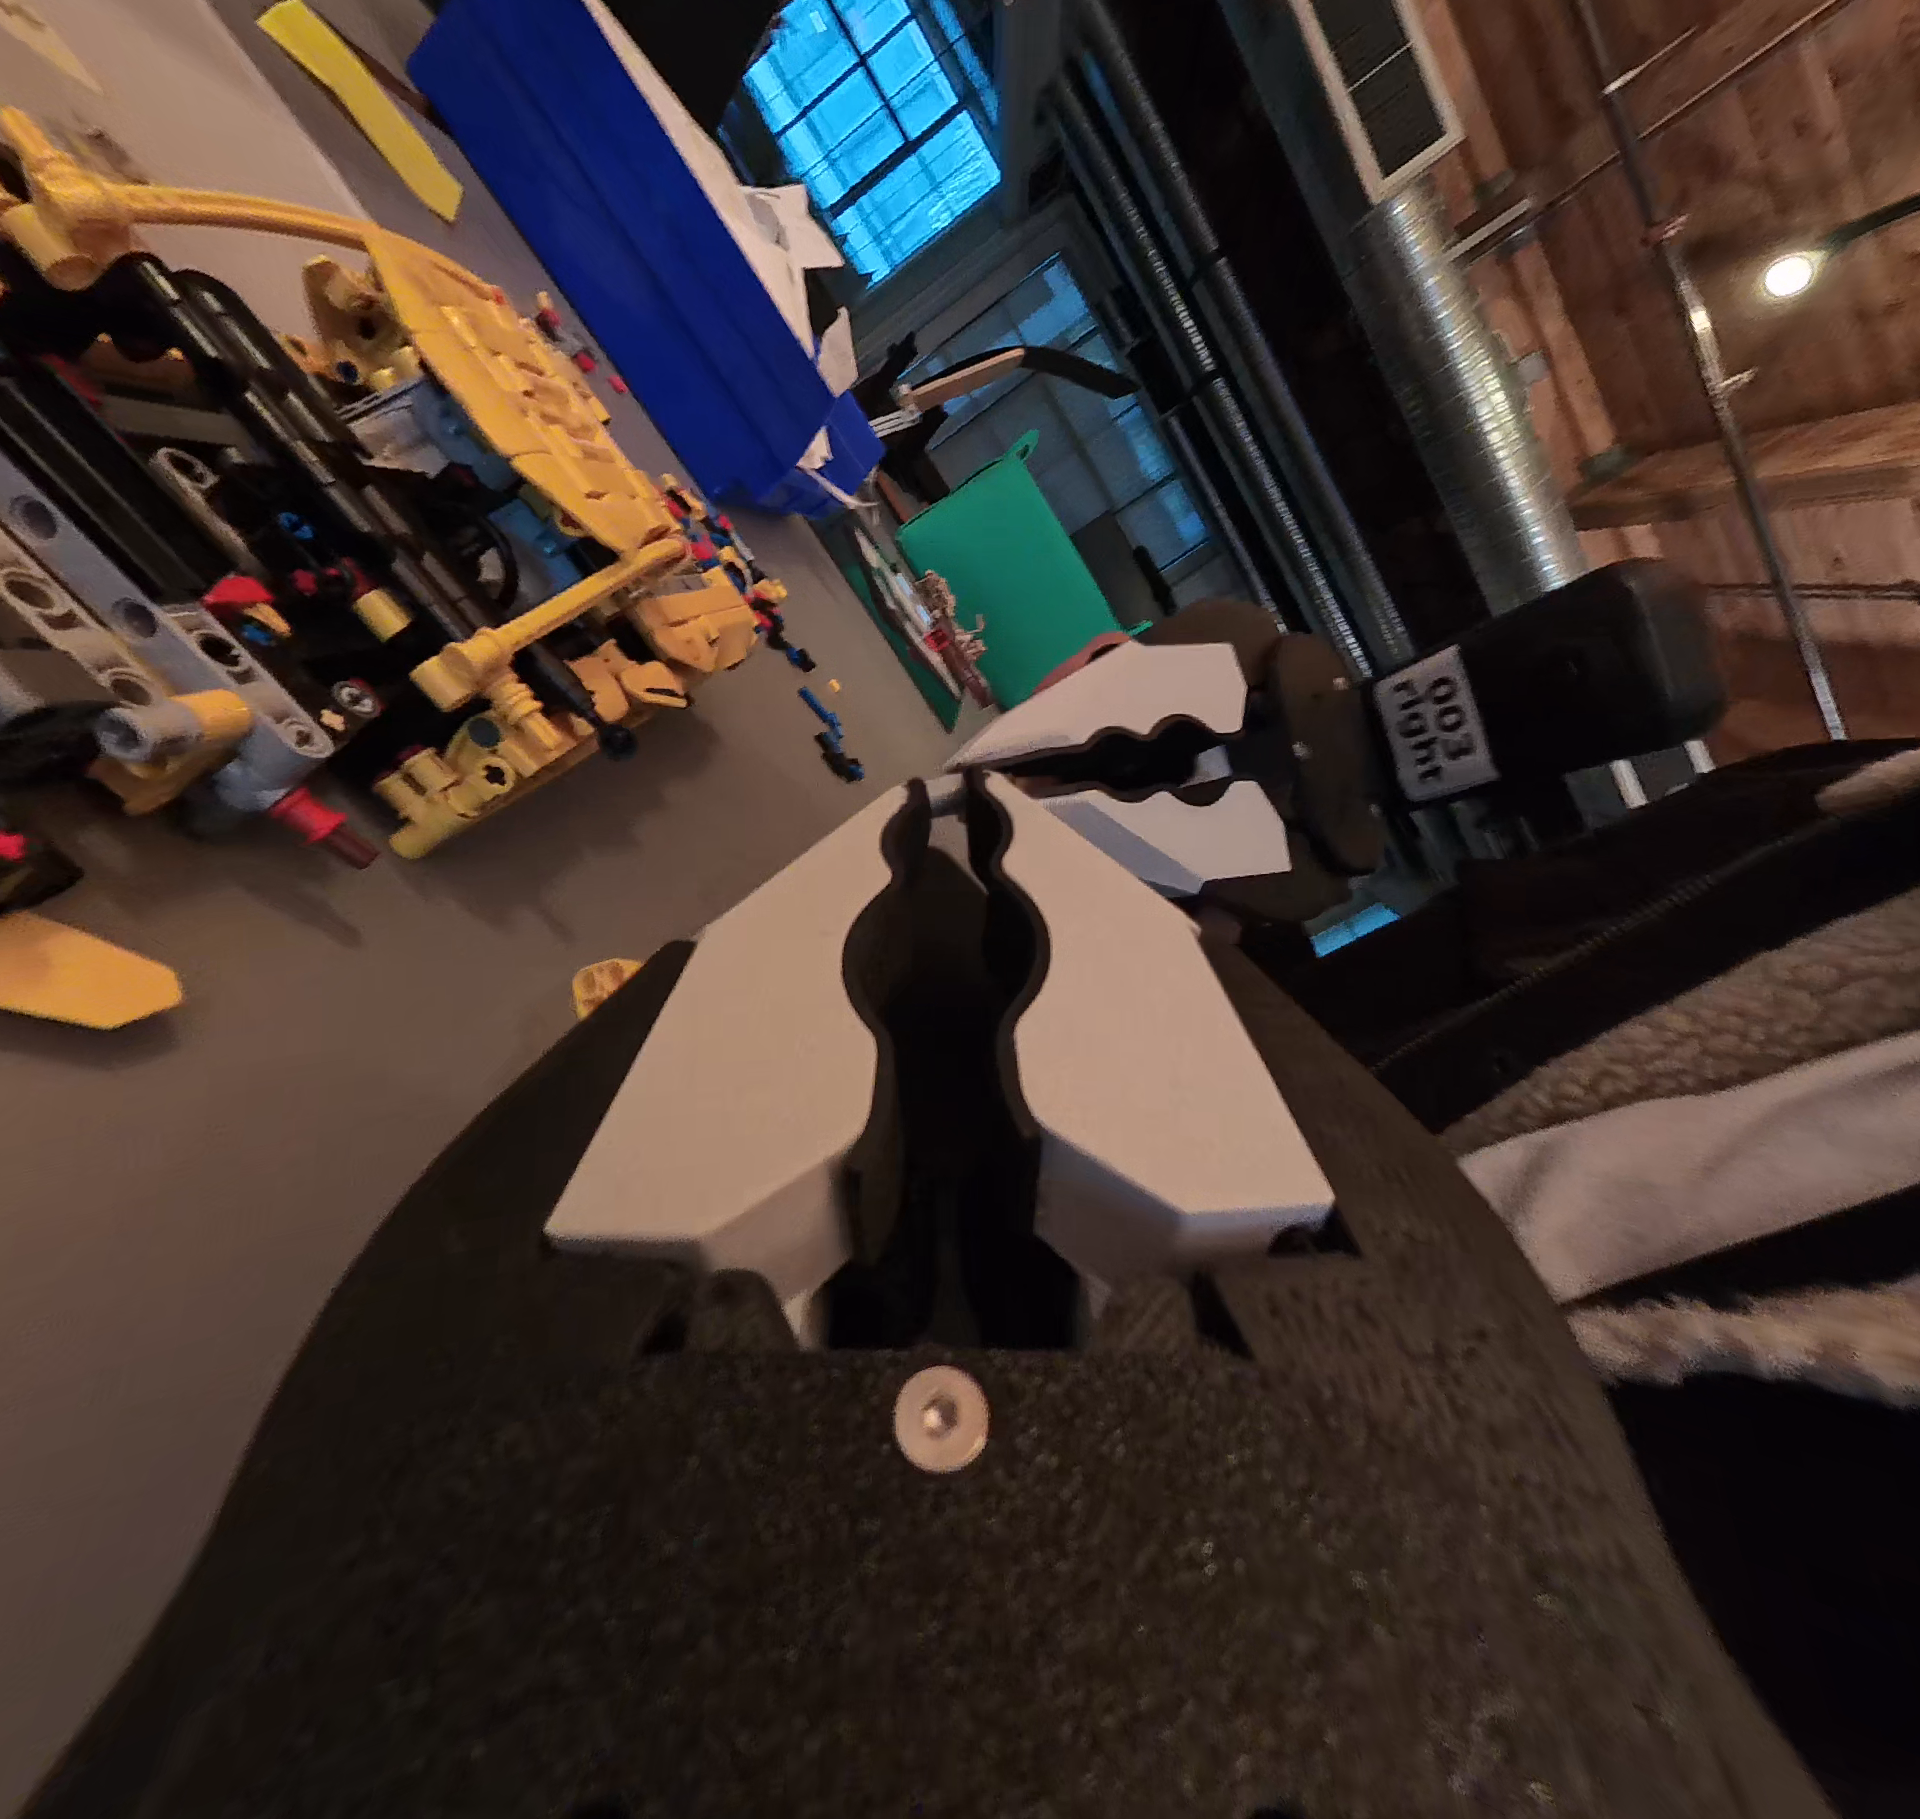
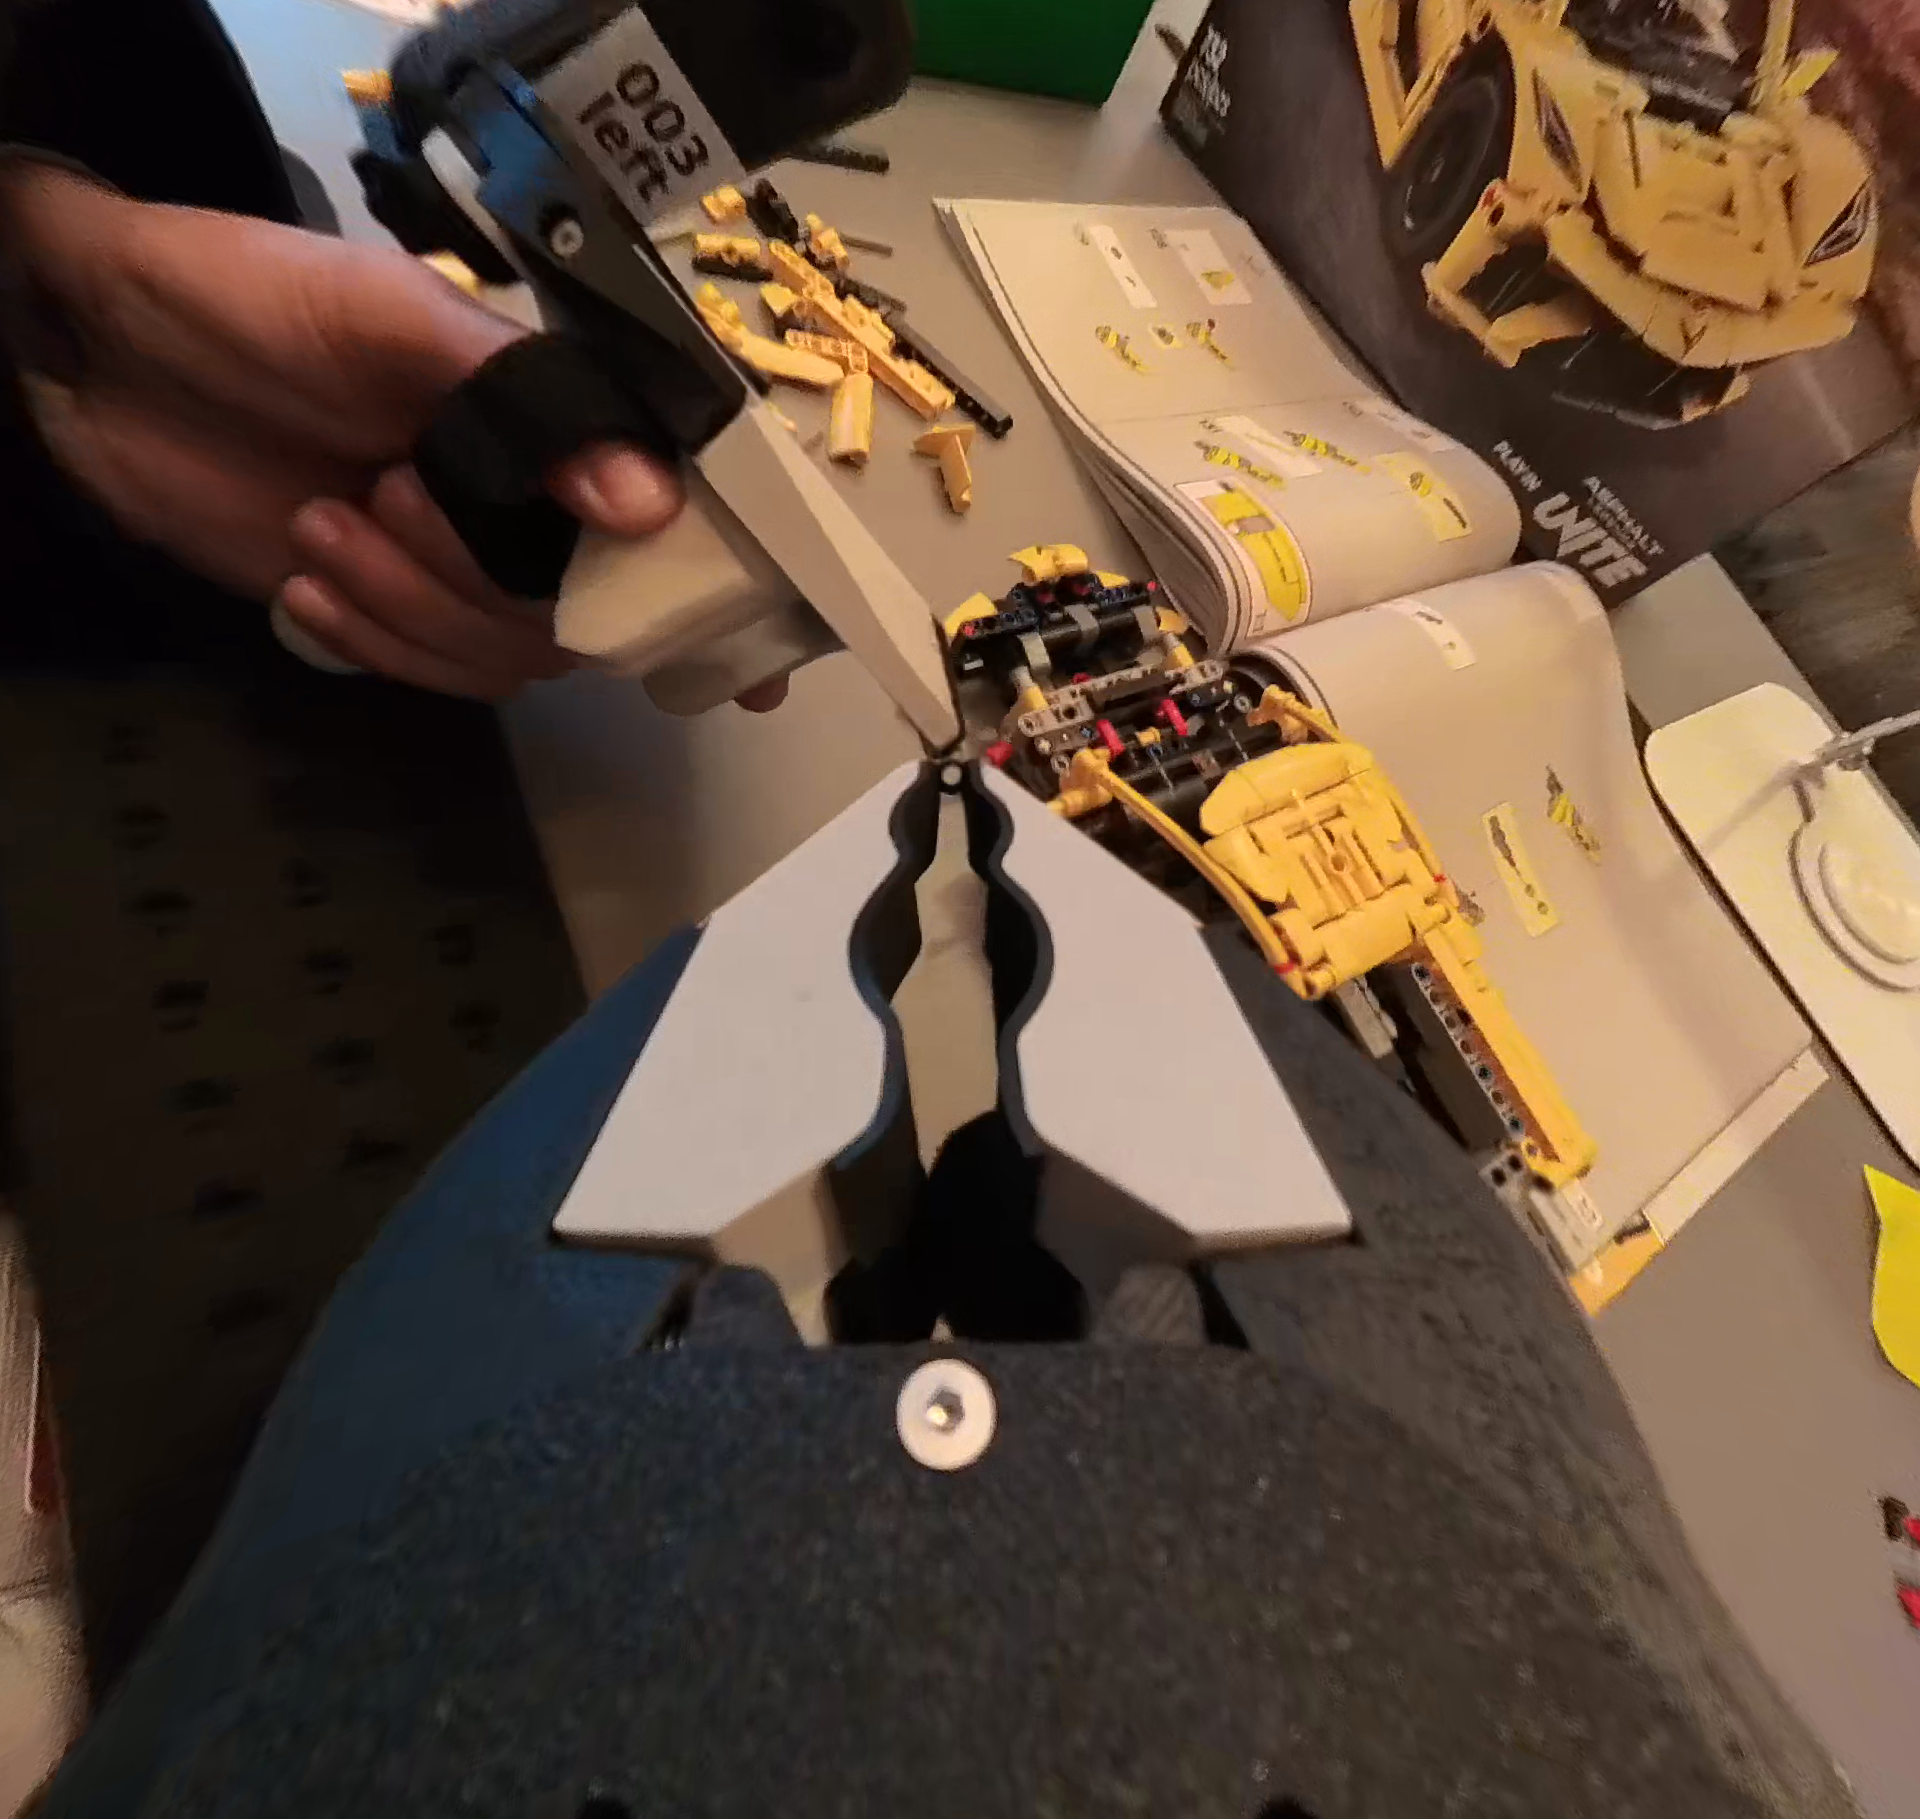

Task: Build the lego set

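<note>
**Pin at risk of dropping off the counter edge**

Right hand-held gripper (image 2: 951,782) has its jaws pressed almost together, pinching what looks like a small dark pin (image 2: 951,775) at the very tips. The left hand-held gripper (image 2: 935,720) is closed to a point and touches that same spot. Nothing shows between its jaws in its own view.

The meeting point appears to hang near the edge of the counter (image 2: 613,793), with the carpet (image 2: 260,938) below. My biggest worry is the pin slipping out and falling to that dark carpet, where it would be hard to find. The cause would be the thin grip: so little of the pin is held that a nudge from the left tip could twist it free. A smaller risk is the pin turning in the jaws, so it no longer lines up with its hole.

The box (image 2: 1558,211) stands at the back, with the open manual (image 2: 1299,419) in front of it. The model (image 2: 1278,834) lies on the manual, just beyond the tips. Loose parts (image 2: 831,335) sit behind the left hand-held gripper, whose body and hand (image 2: 312,439) block the direct way to them.
</note>
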The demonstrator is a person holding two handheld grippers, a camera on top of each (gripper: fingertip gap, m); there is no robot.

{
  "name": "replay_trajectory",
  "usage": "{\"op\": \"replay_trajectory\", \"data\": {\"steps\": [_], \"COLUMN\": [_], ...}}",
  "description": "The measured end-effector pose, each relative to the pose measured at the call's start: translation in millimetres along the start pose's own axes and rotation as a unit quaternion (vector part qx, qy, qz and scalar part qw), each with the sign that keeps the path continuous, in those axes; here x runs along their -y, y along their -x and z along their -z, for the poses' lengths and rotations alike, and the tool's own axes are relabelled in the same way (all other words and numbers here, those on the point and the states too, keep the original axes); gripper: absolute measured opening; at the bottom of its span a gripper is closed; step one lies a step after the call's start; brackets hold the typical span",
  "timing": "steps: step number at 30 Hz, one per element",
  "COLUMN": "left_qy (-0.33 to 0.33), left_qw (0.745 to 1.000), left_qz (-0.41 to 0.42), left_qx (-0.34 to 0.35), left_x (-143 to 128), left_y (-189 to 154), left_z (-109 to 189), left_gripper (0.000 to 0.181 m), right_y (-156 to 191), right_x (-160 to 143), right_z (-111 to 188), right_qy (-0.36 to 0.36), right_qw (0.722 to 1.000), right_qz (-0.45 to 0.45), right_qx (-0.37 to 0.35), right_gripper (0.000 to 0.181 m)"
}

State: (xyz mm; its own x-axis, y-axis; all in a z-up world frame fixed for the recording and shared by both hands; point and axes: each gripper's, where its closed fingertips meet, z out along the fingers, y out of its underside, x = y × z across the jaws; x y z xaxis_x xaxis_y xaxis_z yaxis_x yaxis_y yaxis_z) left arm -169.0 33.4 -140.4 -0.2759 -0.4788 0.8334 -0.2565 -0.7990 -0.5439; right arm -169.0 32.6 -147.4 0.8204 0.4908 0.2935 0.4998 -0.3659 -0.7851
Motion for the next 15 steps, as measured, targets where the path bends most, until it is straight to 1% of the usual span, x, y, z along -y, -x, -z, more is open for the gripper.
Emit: {"op": "replay_trajectory", "data": {"steps": [3, 7, 8, 9, 11, 15], "left_qy": [0.007, 0.010, 0.008, 0.006, 0.004, 0.006], "left_qw": [1.000, 0.999, 0.999, 0.999, 0.999, 1.000], "left_qz": [0.013, 0.032, 0.032, 0.032, 0.032, 0.020], "left_qx": [0.012, 0.013, 0.013, 0.011, 0.014, 0.021], "left_x": [-1.8, -1.8, -1.4, -0.8, -0.1, -1.0], "left_y": [6.2, 10.2, 10.4, 9.6, 10.7, 10.7], "left_z": [-2.8, -2.9, -2.7, -2.4, -1.6, -1.8], "left_gripper": [0.006, 0.006, 0.006, 0.006, 0.006, 0.006], "right_y": [-2.1, -2.5, -2.3, -3.0, -1.9, -3.8], "right_x": [-4.6, -6.6, -6.6, -8.1, -11.7, -1.4], "right_z": [-1.9, -4.1, -4.2, -4.6, -4.8, 1.8], "right_qy": [0.014, 0.018, 0.018, 0.024, 0.035, 0.014], "right_qw": [1.000, 0.999, 0.998, 0.998, 0.998, 0.999], "right_qz": [-0.022, -0.051, -0.053, -0.054, -0.050, -0.042], "right_qx": [-0.007, 0.005, 0.006, 0.004, 0.004, -0.005], "right_gripper": [0.005, 0.007, 0.009, 0.015, 0.020, 0.017]}}
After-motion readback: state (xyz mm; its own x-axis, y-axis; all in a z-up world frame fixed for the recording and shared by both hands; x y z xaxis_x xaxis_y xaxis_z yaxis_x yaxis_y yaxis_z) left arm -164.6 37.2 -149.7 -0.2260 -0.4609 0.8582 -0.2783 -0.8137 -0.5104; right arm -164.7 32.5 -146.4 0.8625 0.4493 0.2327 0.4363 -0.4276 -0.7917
